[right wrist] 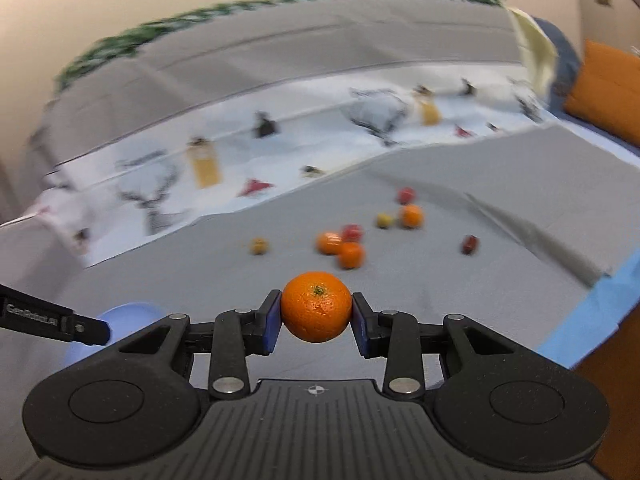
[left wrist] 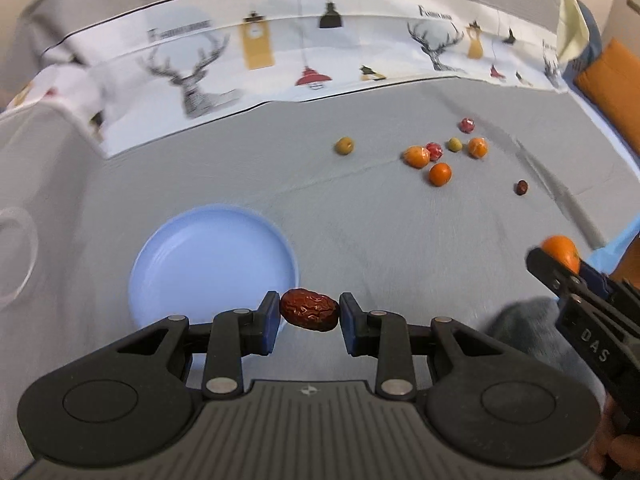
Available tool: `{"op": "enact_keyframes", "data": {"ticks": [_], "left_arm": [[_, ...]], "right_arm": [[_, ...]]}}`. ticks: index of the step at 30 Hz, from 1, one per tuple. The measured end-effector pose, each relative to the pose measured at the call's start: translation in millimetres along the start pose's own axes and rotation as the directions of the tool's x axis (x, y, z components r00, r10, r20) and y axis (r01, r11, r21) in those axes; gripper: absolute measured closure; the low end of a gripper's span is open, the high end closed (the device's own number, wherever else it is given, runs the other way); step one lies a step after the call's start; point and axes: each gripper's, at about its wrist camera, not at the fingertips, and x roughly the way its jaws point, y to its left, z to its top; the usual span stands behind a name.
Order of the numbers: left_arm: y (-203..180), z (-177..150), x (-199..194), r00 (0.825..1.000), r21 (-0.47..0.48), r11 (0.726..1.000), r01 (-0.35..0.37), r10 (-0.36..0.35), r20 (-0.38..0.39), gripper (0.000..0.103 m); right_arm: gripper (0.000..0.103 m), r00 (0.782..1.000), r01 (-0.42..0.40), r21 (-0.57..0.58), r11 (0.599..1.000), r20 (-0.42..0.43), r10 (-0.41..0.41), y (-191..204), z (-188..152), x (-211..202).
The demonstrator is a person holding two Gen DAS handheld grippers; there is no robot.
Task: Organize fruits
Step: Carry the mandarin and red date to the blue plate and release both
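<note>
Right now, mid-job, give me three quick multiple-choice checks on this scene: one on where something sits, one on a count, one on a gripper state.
1. Where is the blue plate relative to the loose fruit on the grey cloth, in the left wrist view?
A. Left of it and nearer the camera
B. Right of it
C. Underneath it

2. How many oranges lie loose on the cloth?
A. One
B. Three
C. Six

3. What does the left gripper hold?
A. Nothing
B. A green olive
C. A red date

Answers: 1 A, the plate lies empty low on the left while the fruit cluster sits upper right. 2 B, three orange fruits show in the cluster. 3 C, both pads press on the wrinkled date.
</note>
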Motion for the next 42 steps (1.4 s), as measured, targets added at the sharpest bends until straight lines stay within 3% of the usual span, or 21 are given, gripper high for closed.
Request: {"op": "enact_keyframes", "data": {"ticks": [3,11,20,34,42], "left_arm": [[11.9,-22.9,-21.4,1.000,-0.039,0.999,-0.006,0.006,0.006,0.068],[37.2,-68.4,-68.1,0.998,-0.087,0.996,-0.017,0.023,0.063,0.068],[61.2,-84.7,-91.5,0.995,-0.165,0.986,-0.034,0.049,0.089,0.068],[66.2,-84.8,-89.5,0.990,-0.184,0.979,-0.084,0.102,0.093,0.068],[85.7,-73.0,-73.7,0.987,-0.243,0.964,-0.109,0.134,0.088,0.068]], "right_arm": [[0.065,0.998,-0.025,-0.089,0.996,0.058,0.030,26.1,-4.3,-26.0],[0.065,0.988,-0.075,-0.222,0.972,0.118,0.103,70.7,-13.9,-64.2],[0.065,0.978,-0.085,-0.285,0.955,0.159,0.135,92.6,-14.8,-82.9],[0.065,0.983,-0.095,-0.312,0.945,0.119,0.138,99.2,-18.1,-72.6],[0.065,0.989,-0.140,-0.374,0.917,-0.001,0.151,115.9,-26.3,-40.4]]}}
